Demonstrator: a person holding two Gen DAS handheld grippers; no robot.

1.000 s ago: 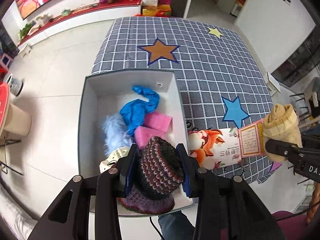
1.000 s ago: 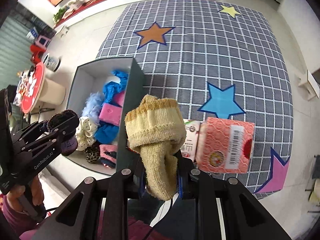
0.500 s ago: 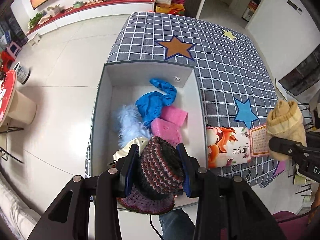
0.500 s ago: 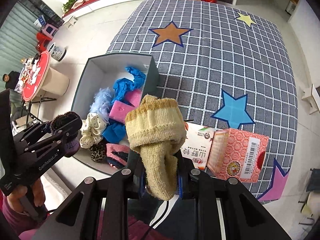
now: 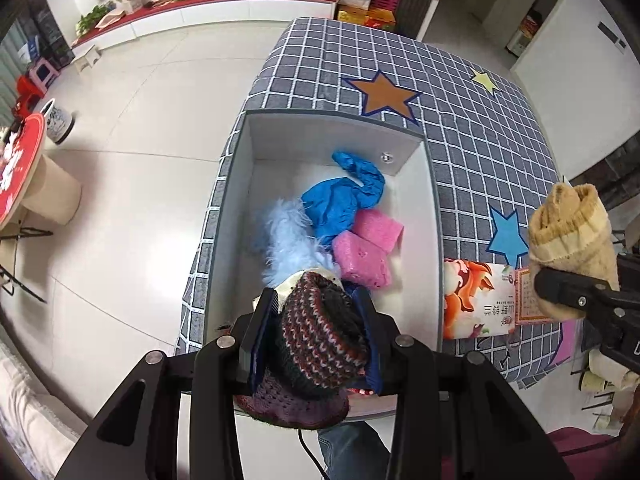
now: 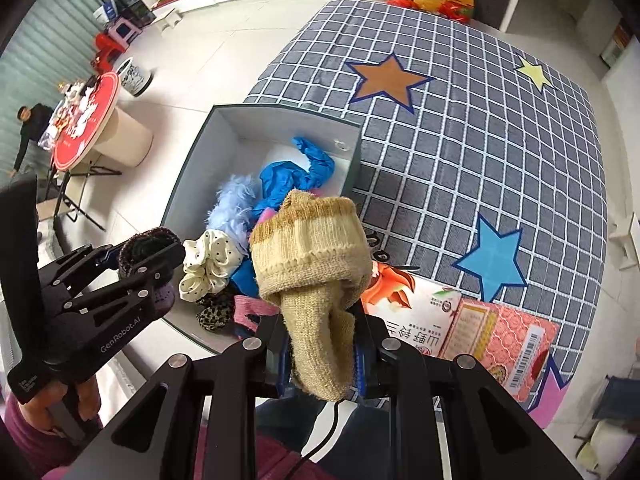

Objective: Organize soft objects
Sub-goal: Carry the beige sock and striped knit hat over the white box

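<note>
The striped knit hat point(image 5: 320, 340) is clamped between the jaws of the left gripper point(image 5: 316, 336), and it is held directly above the near end of the open grey box point(image 5: 224, 216). The box is set on the counter, over a grey checked cloth point(image 5: 472, 120). Its long axis runs away from the left gripper, so the drop is judged to be straight down and slightly forward. The hat's crown is pointed forward and up, its purple brim back toward the handle.

The tan knit sock point(image 6: 316, 256) is pinched in the jaws of the right gripper point(image 6: 322, 356). Its long axis is aligned with the fingers, the folded cuff pointing forward and the toe end hanging back between the jaws. It is held beside the box's right wall, above a printed tissue pack point(image 6: 416, 300); the box lies to its left and ahead.

The left gripper is the nearer to the box interior, where a blue cloth point(image 5: 344, 200), pink pieces point(image 5: 364, 256), a pale blue fluffy item point(image 5: 288, 240) and a dotted cream scrunchie point(image 6: 208, 260) are already gathered.
</note>
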